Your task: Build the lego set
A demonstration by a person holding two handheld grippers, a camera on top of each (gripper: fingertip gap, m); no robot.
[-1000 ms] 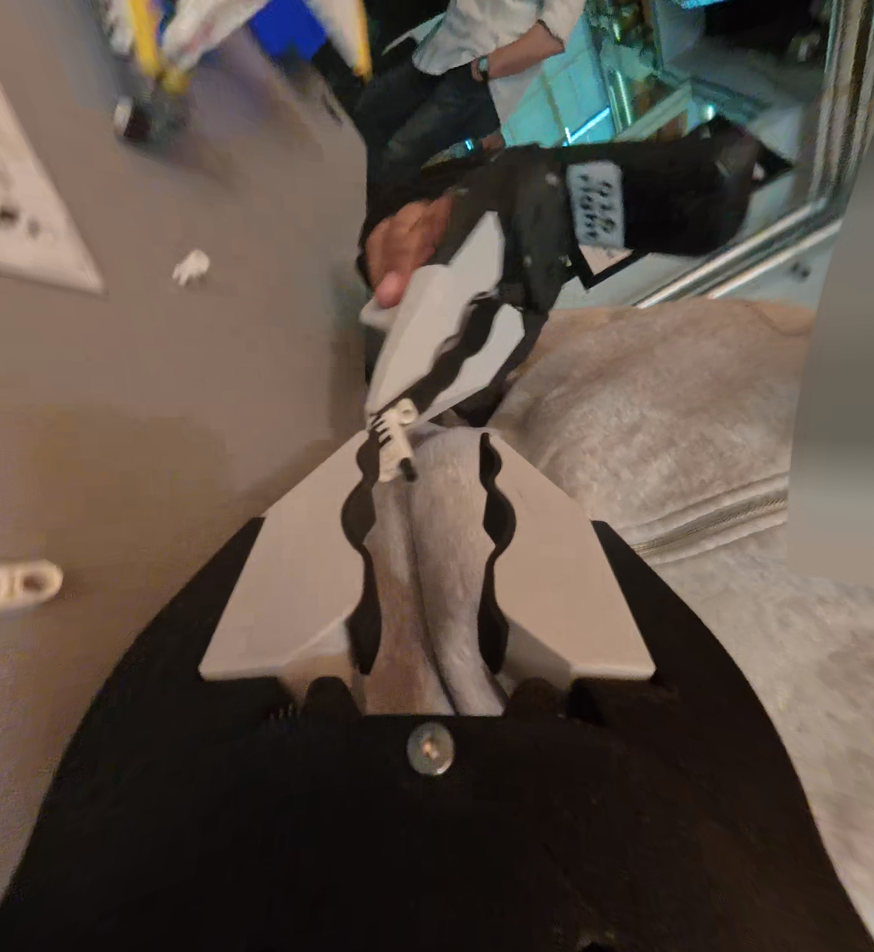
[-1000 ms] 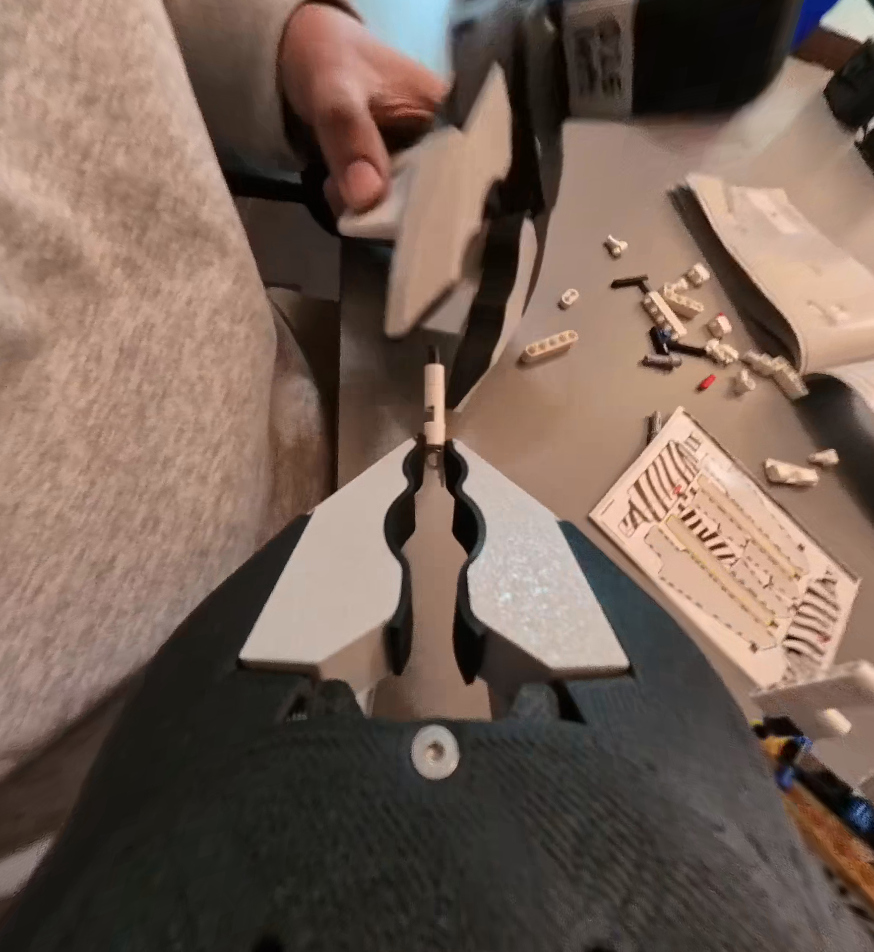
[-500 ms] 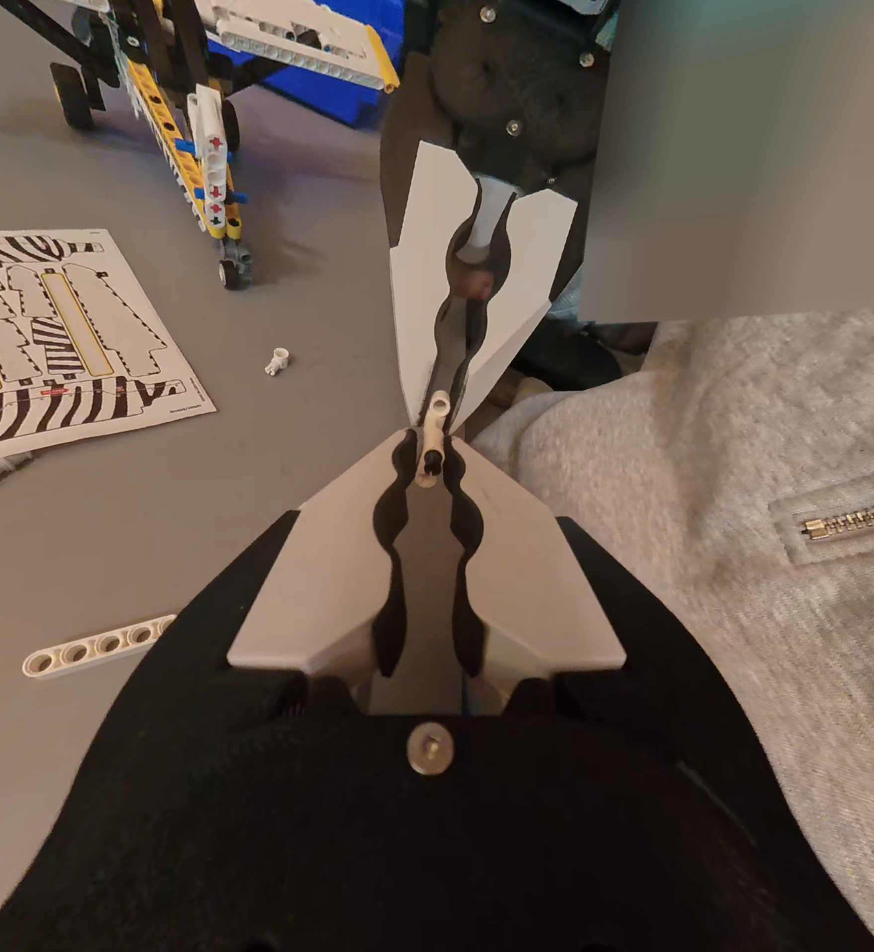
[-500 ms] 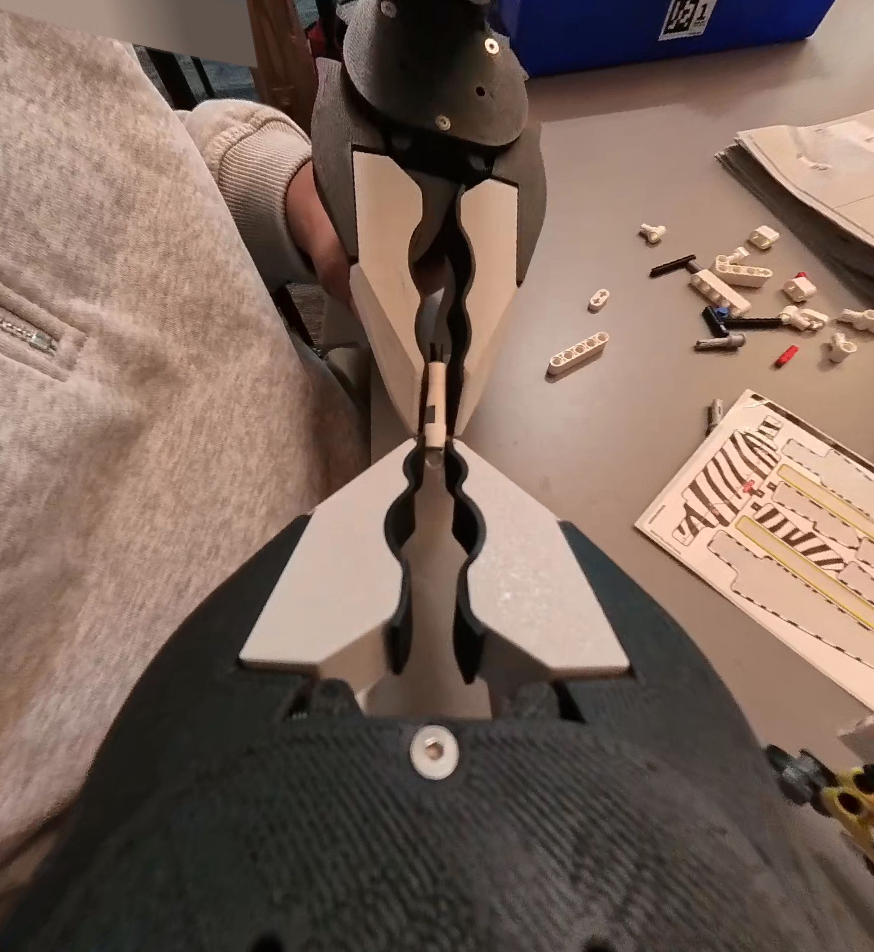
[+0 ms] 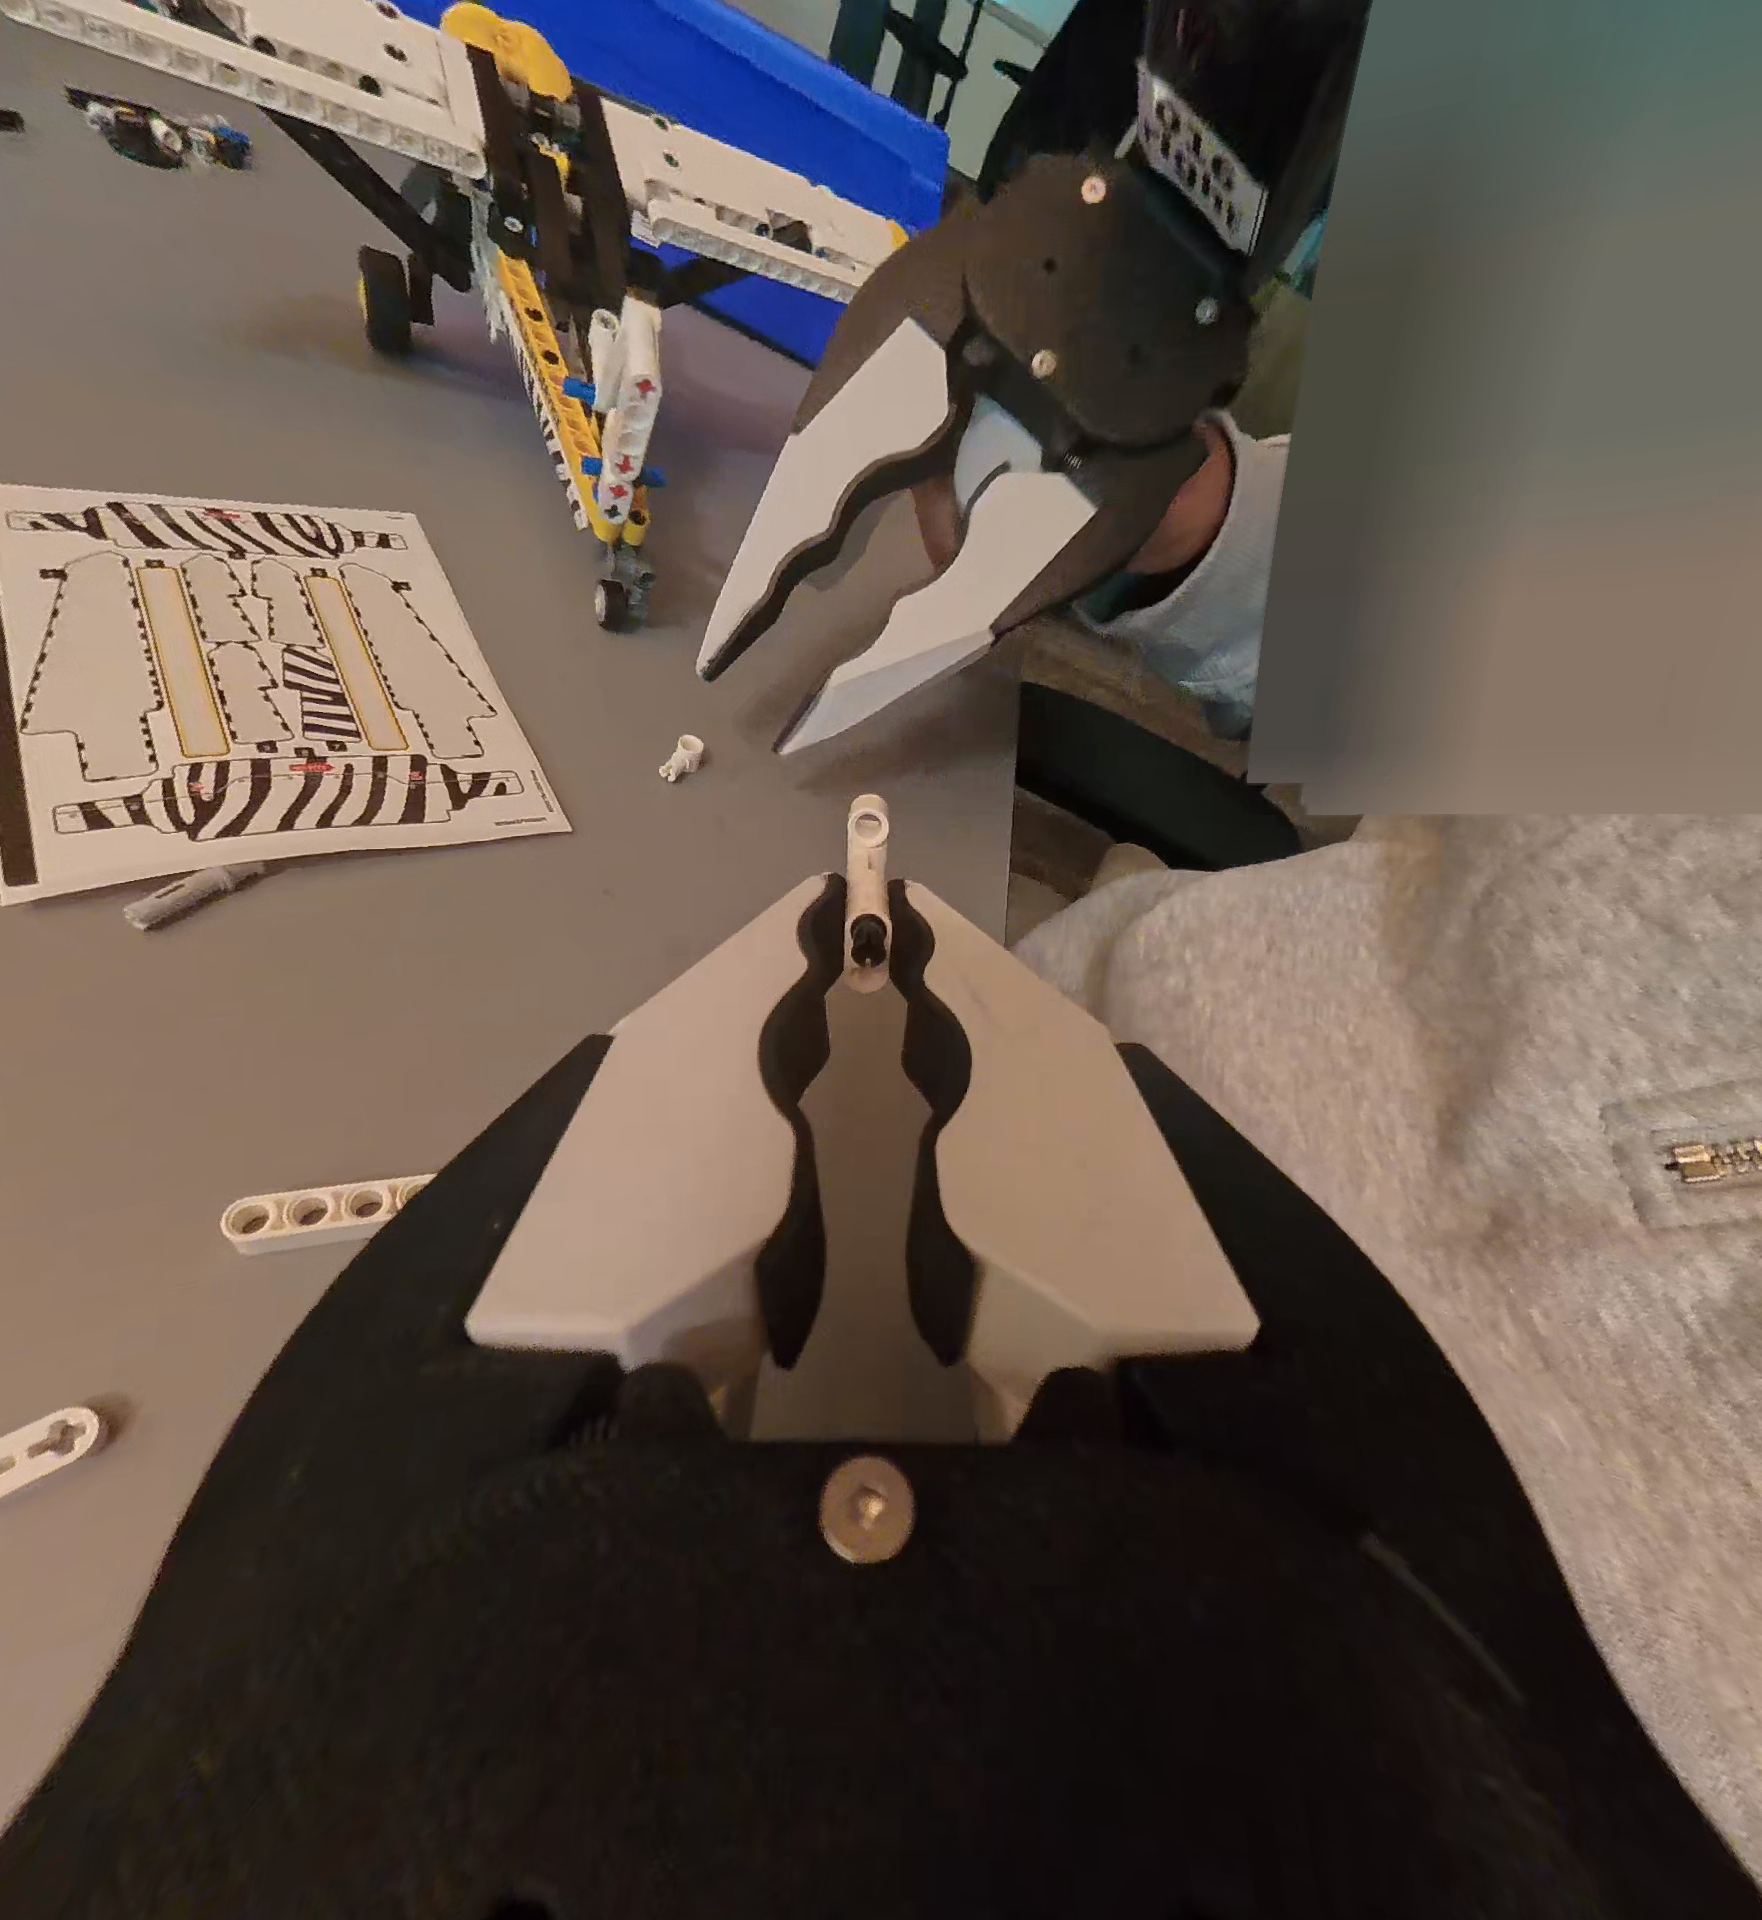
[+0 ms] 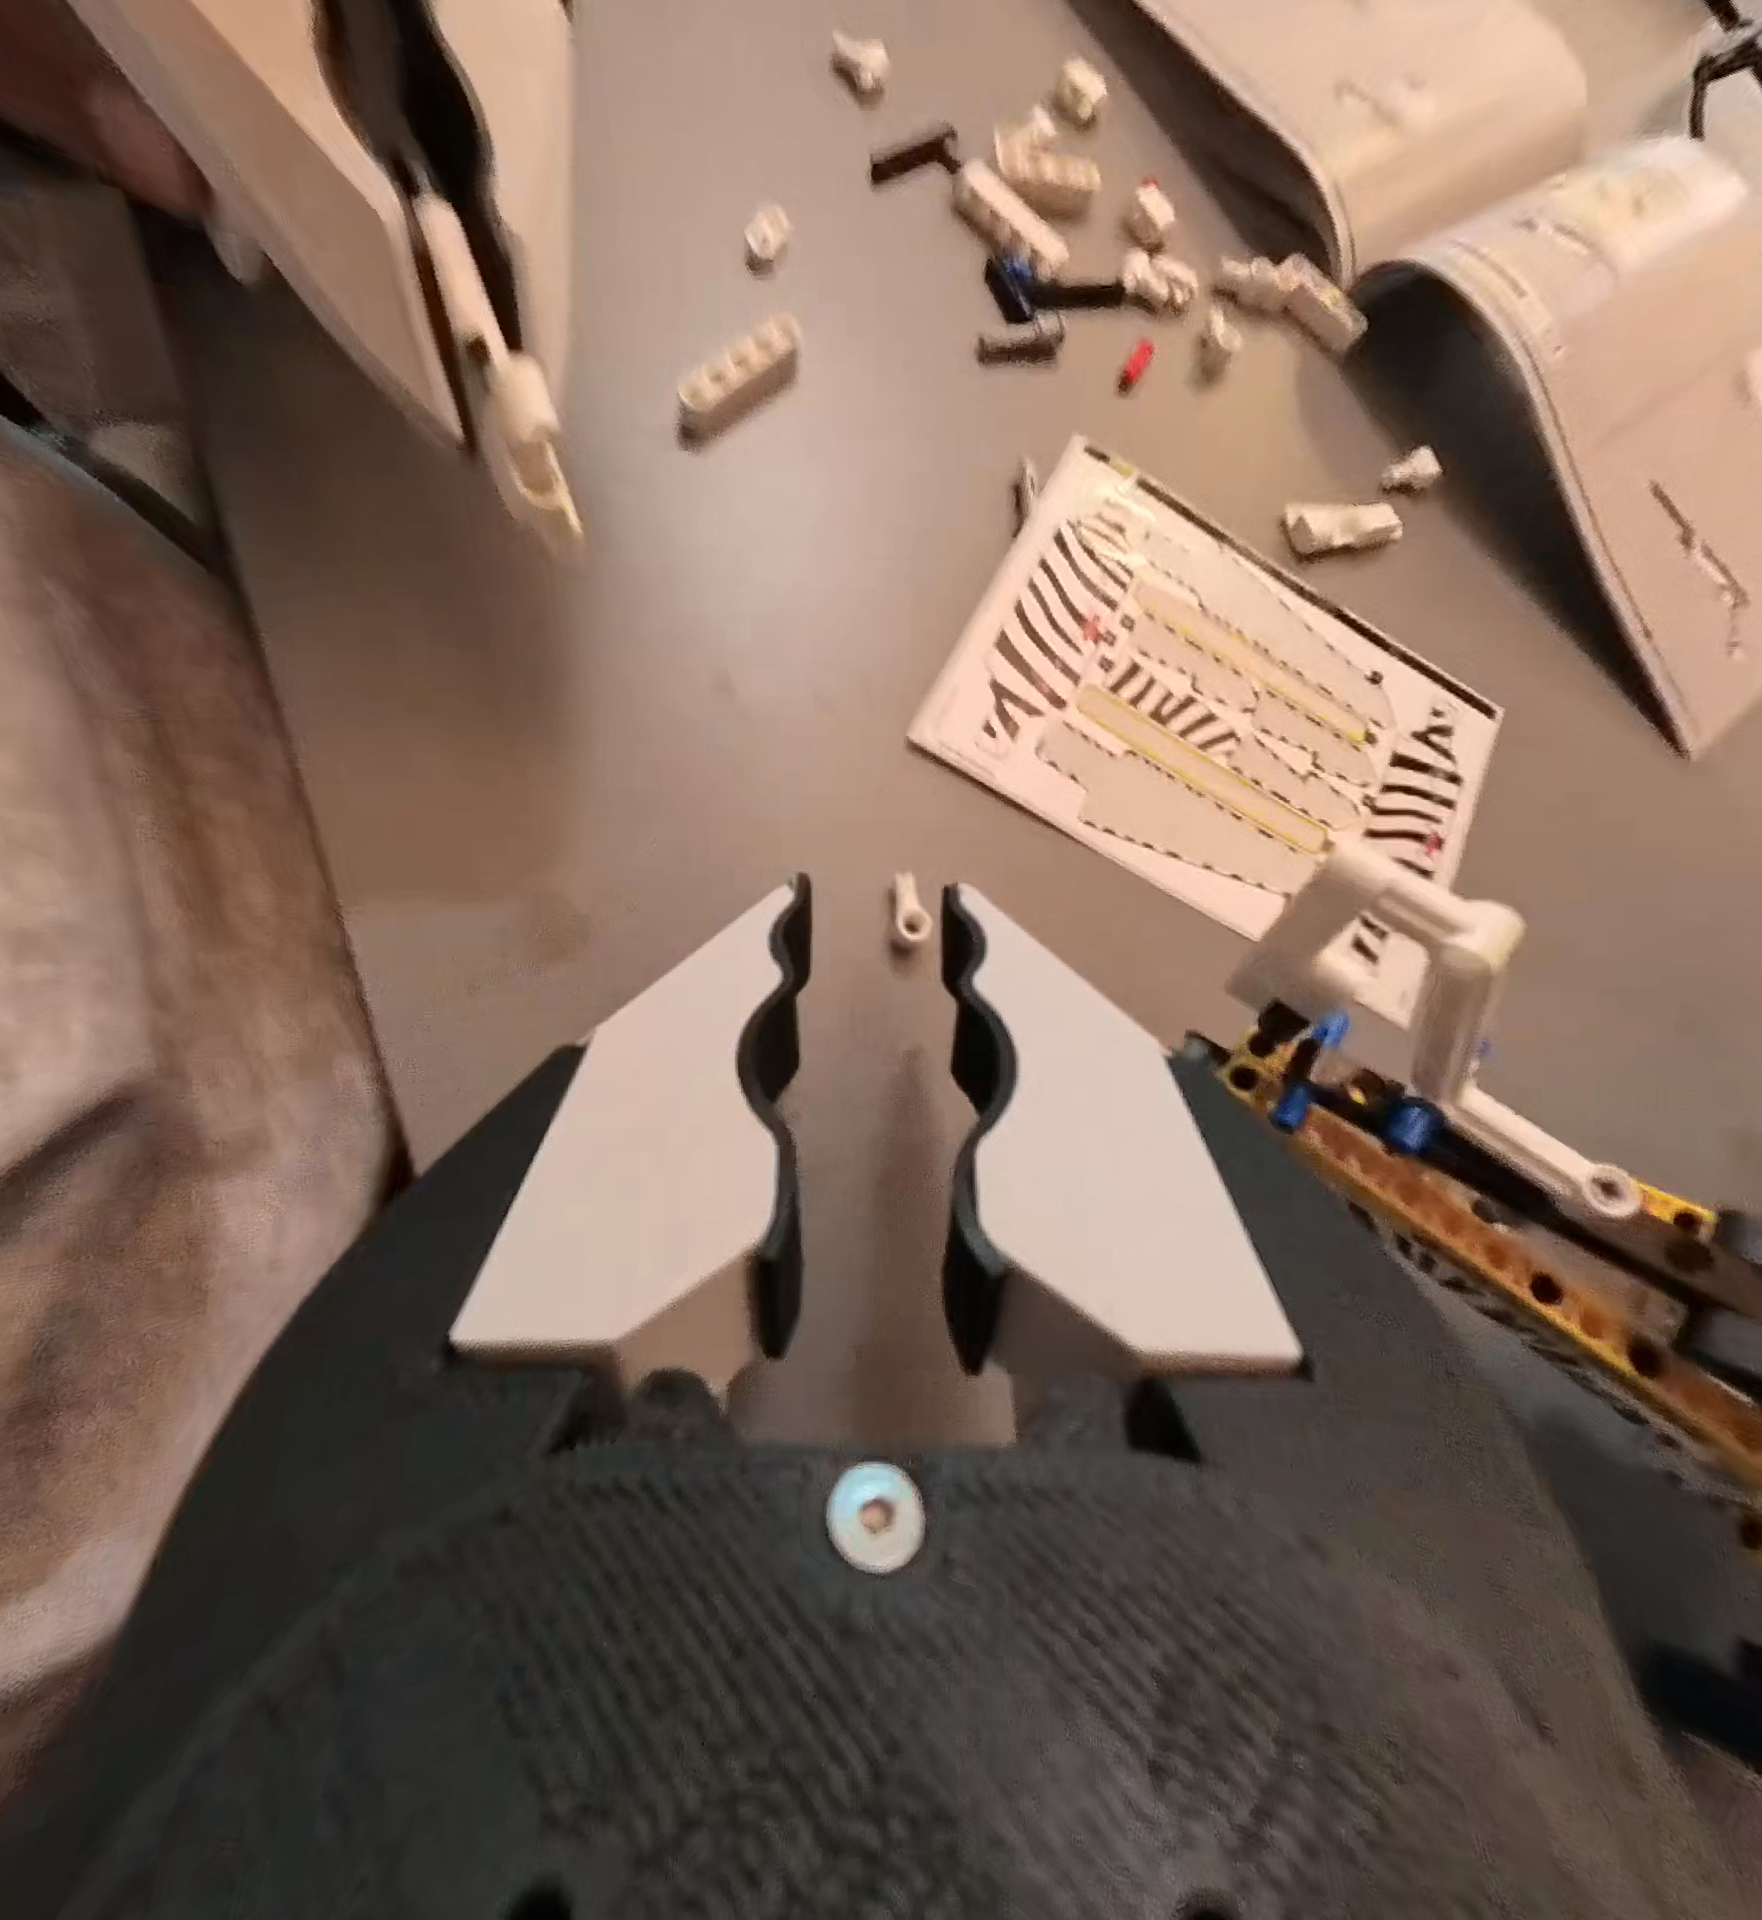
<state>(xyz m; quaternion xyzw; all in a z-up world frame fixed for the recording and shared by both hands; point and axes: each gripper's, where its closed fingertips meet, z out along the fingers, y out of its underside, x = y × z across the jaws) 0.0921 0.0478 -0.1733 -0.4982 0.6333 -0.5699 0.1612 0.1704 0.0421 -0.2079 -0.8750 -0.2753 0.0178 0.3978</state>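
My left gripper is shut on a small white connector with a black pin in it, held above the grey table near its edge. The blurred right wrist view shows it at top left with the connector sticking out. My right gripper is open and empty, low over the table, with a tiny white piece lying between its fingertips. The left wrist view shows the right gripper open beside that piece. The yellow, black and white lego model stands behind.
A zebra-striped sticker sheet lies left of centre. A white beam and a short white liftarm lie near my left gripper. Loose parts and open booklets lie farther off. A blue bin stands behind the model. The person's grey sweater fills the right. Across from one pair of fingers to the other is roughly 9 cm.
The right gripper let go of the white connector, opened and moved off down to the tiny white piece on the table. The left gripper keeps the connector.
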